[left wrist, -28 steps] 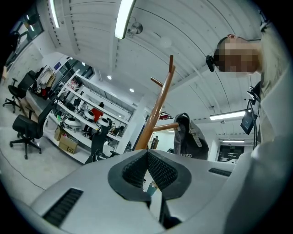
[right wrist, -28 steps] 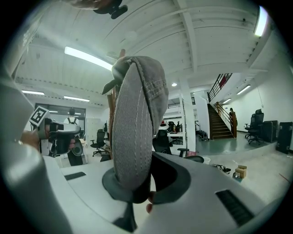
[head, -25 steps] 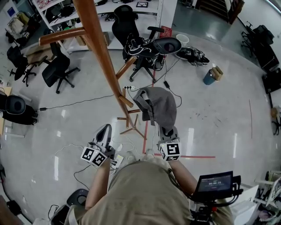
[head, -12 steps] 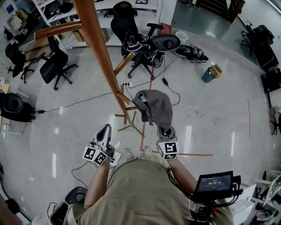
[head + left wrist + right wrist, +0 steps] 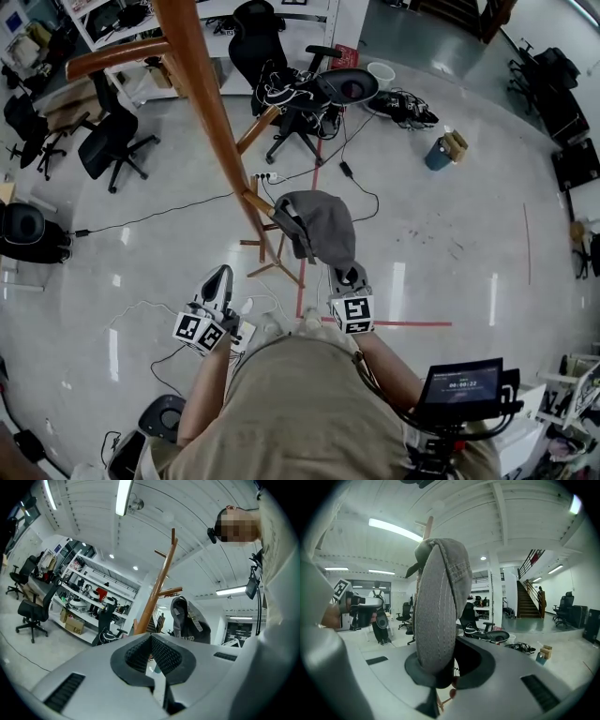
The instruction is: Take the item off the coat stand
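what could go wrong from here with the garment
1. The right gripper is shut on just one edge of the garment. Most of it lies outside the jaws, so it could slip out.
2. The garment sits right by a peg of the stand. I cannot tell whether it is clear, so a pull might snag it and tip the stand.
3. Cables run near the stand's base and could trip the person.
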Demonstrator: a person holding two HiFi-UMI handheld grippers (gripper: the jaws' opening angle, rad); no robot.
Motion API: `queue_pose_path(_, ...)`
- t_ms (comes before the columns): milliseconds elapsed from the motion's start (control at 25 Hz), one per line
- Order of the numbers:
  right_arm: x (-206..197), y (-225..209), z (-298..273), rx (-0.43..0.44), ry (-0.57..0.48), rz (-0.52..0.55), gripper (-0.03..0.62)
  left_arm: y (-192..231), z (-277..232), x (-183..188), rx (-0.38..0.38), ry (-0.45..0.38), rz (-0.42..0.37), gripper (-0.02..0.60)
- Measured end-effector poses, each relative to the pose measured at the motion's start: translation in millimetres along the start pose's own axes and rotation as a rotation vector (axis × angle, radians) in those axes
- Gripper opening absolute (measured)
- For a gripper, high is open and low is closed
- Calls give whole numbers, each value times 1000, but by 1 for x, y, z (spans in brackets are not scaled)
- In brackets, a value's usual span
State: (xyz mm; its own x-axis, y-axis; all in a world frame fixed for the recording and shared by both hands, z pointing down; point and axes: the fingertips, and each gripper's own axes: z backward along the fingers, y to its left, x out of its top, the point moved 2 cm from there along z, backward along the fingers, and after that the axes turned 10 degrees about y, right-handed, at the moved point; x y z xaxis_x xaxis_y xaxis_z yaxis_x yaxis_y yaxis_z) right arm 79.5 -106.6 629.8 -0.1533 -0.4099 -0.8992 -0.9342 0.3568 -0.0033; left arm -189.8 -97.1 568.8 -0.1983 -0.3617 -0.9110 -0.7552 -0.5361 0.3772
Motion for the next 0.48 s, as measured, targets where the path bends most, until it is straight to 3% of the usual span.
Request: queue_pose_path(480,0,6,-3,4,-22,4,40,4,-12,-6,0,7,-11,15)
